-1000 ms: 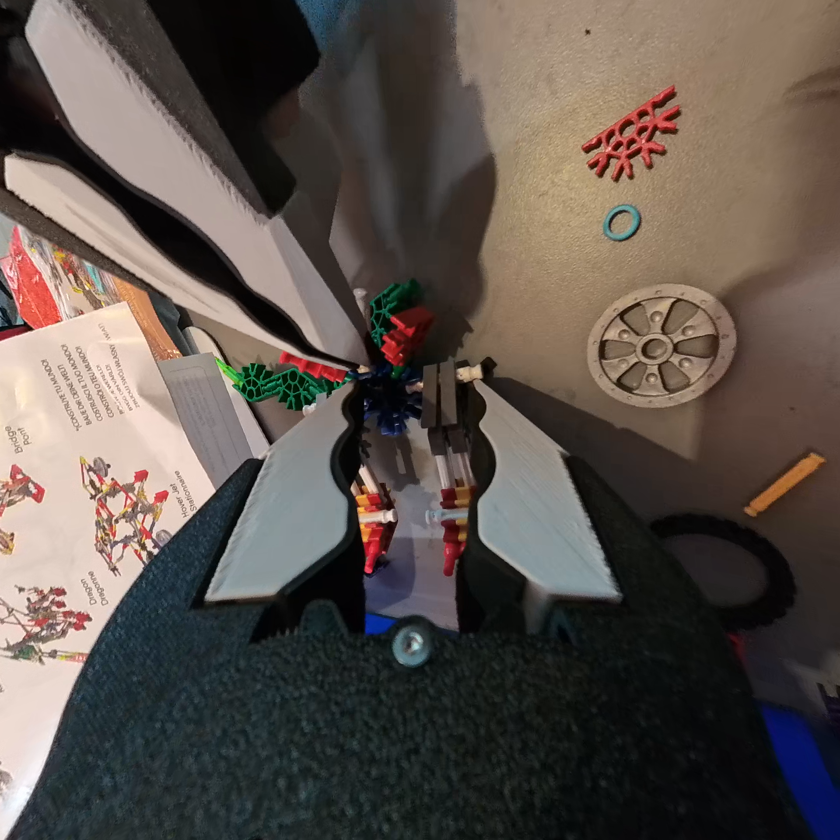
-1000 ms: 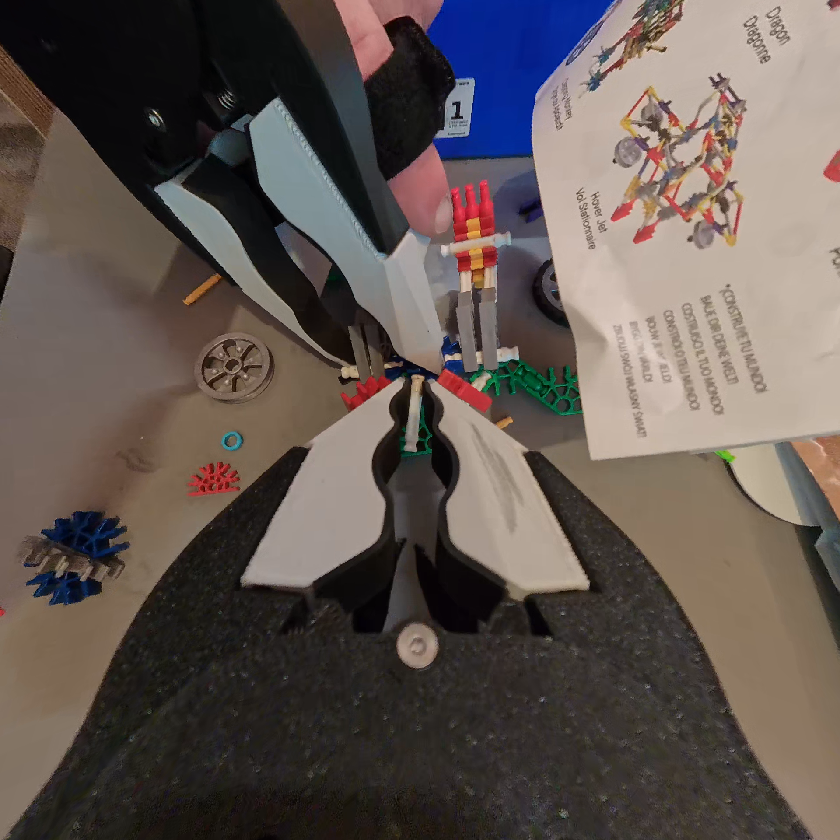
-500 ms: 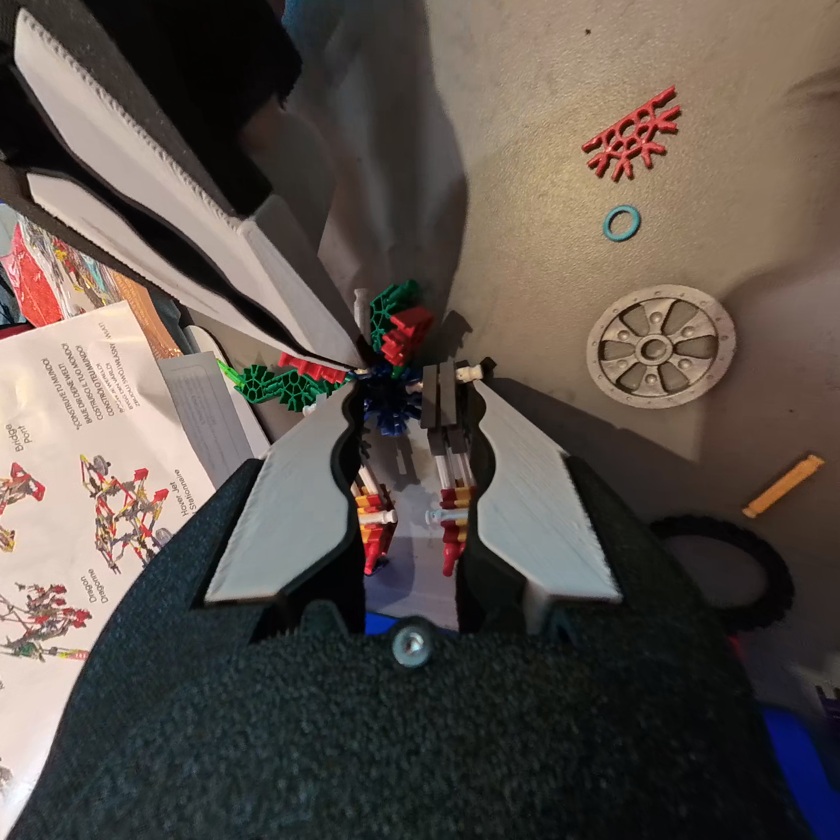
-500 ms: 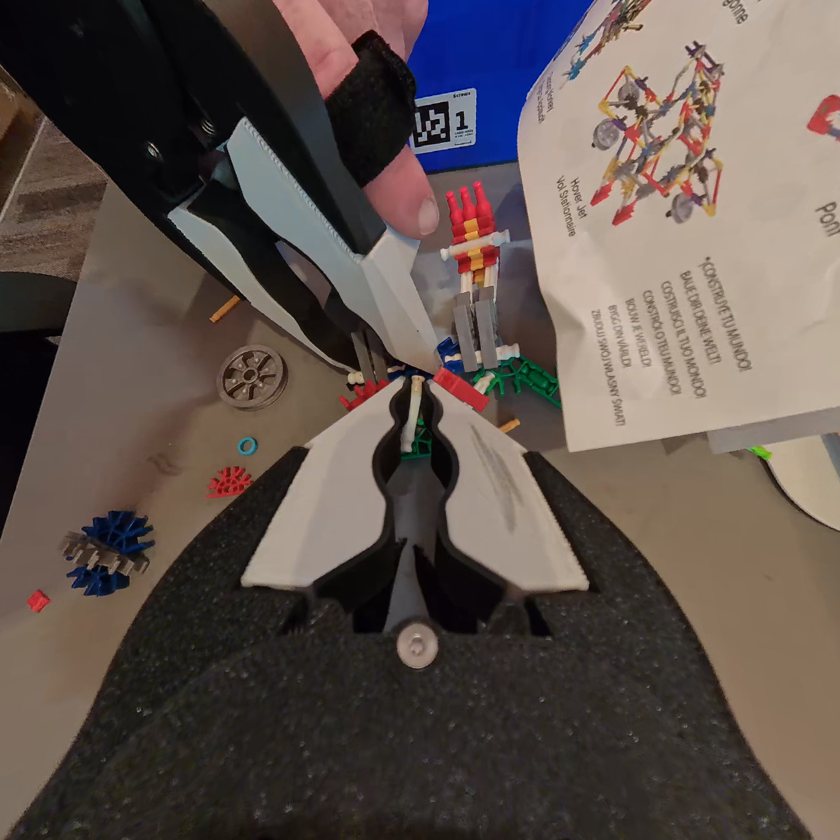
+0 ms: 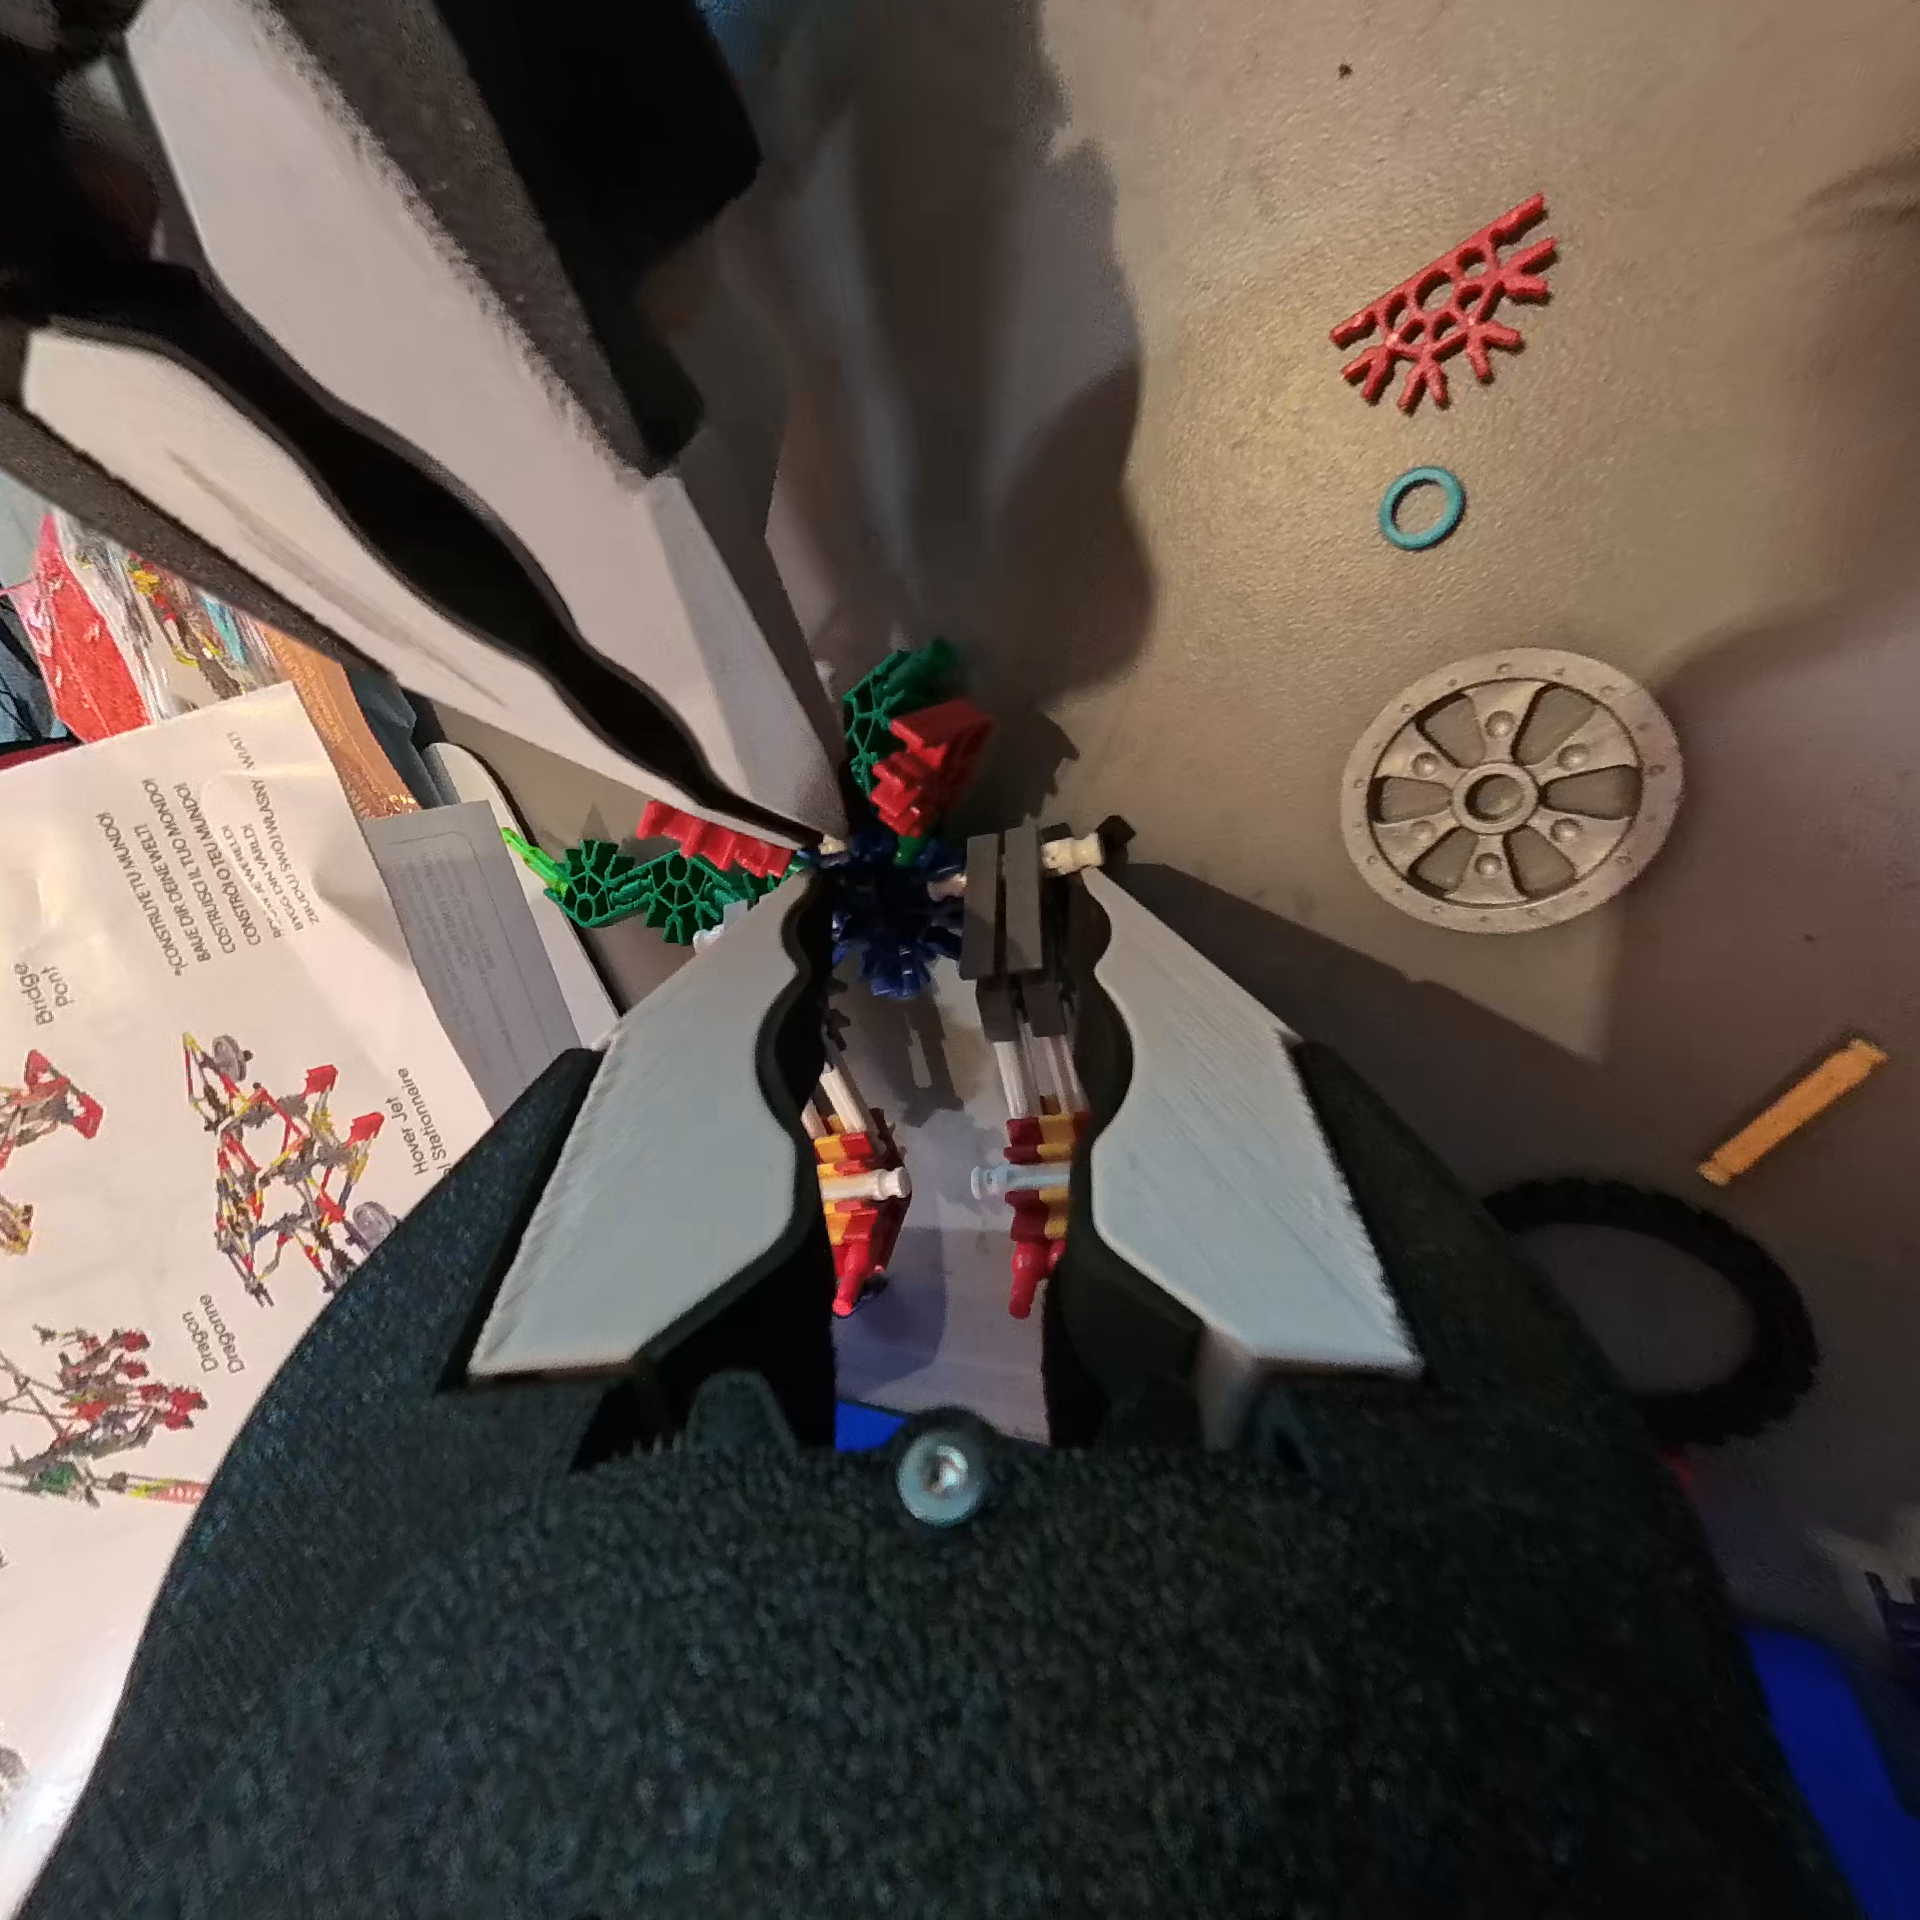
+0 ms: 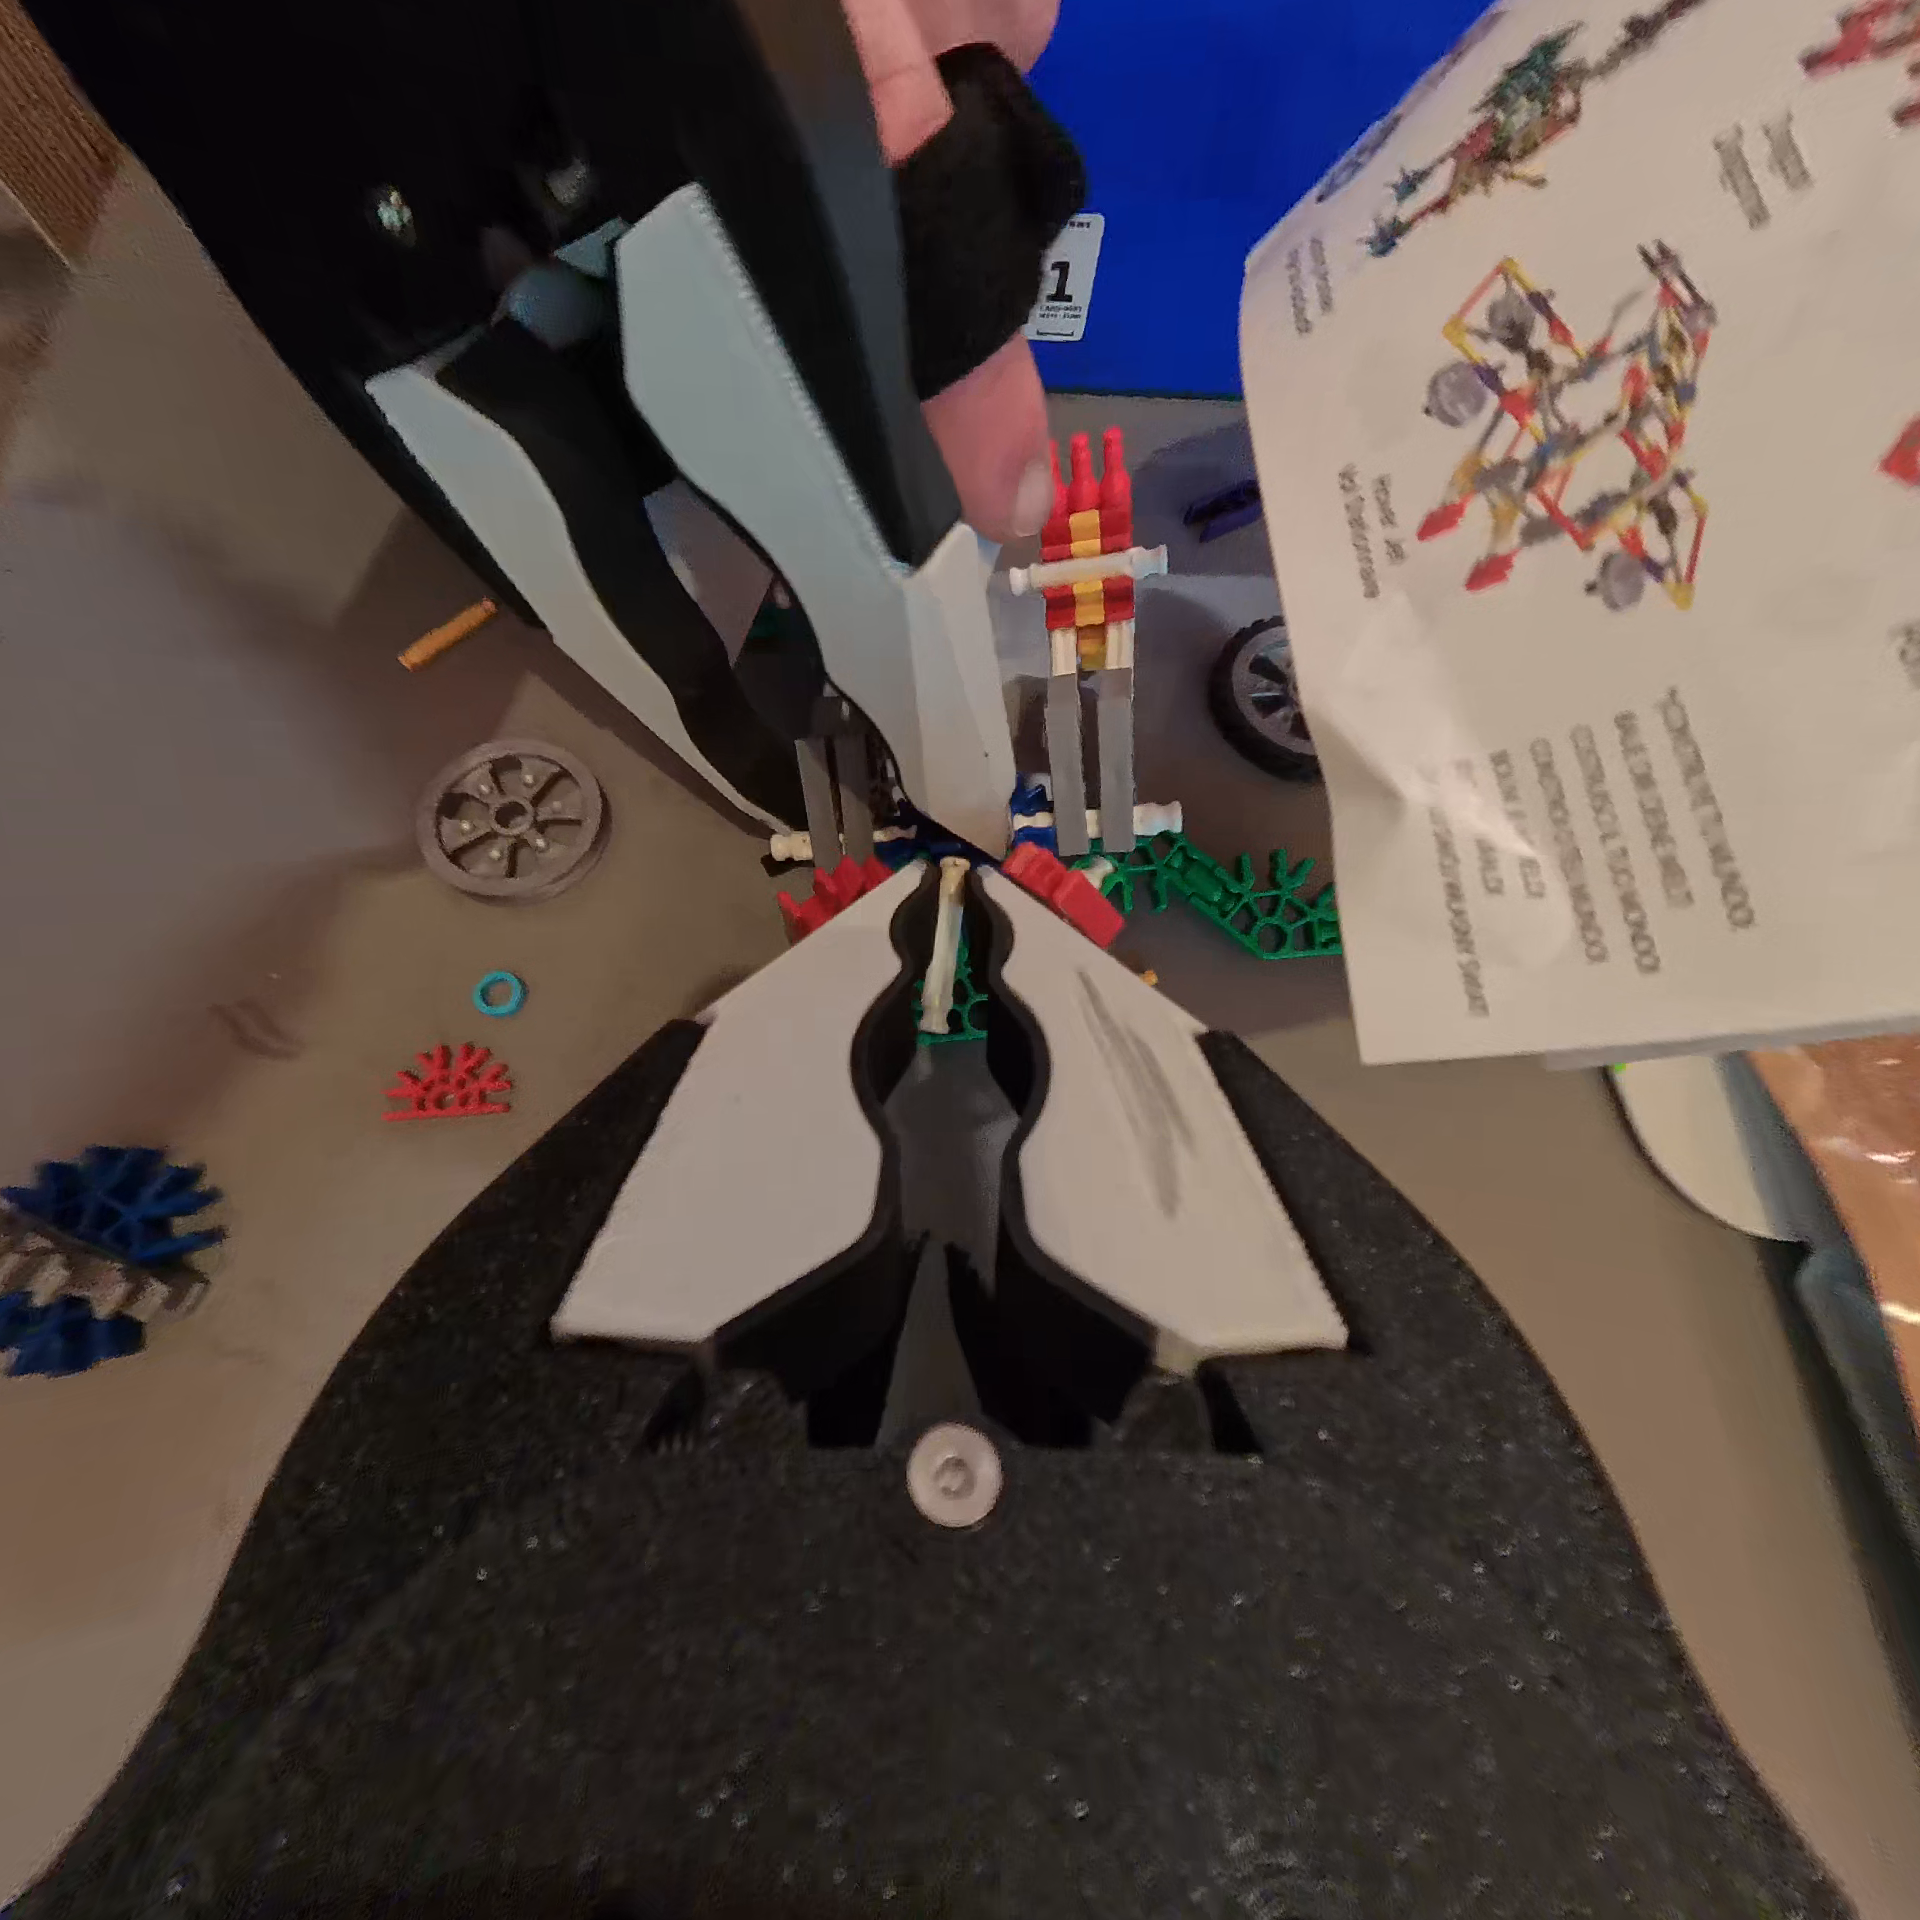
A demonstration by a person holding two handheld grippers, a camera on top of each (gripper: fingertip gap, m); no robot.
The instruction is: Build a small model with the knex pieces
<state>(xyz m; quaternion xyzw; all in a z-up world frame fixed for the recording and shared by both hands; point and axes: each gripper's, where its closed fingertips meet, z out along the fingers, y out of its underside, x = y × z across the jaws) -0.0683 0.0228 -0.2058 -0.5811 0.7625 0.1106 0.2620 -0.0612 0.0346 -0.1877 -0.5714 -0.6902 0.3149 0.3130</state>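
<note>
A toy construction model (image 5: 1003, 914) of grey, white, red, yellow, blue and green pieces stands on the grey table (image 5: 1299, 582). My left gripper (image 5: 945, 894) is shut on it, with the grey bars and the blue connector (image 5: 894, 935) between the fingers. In the right wrist view, my right gripper (image 6: 948, 871) is shut on a white rod (image 6: 945, 935) at the base of the model (image 6: 1089, 582). Its tips meet the left gripper's fingers (image 6: 935, 665) there. The right gripper also shows in the left wrist view, its fingers (image 5: 582, 582) coming in from the upper left.
A grey wheel hub (image 5: 1509, 802), a red fan connector (image 5: 1444, 301), a teal ring (image 5: 1420, 506), an orange rod (image 5: 1792, 1110) and a black tyre (image 5: 1662, 1320) lie on the table. An instruction sheet (image 6: 1610, 623) hangs close on the right. Blue and grey connectors (image 6: 94, 1247) lie left; a blue bin (image 6: 1174, 156) stands behind. Only a small space, under 4 cm, lies between the two pairs of fingers.
Both grippers keep their hold. The right gripper has shifted and tilted slightly about the model; the left wrist view is almost unchanged.
</note>
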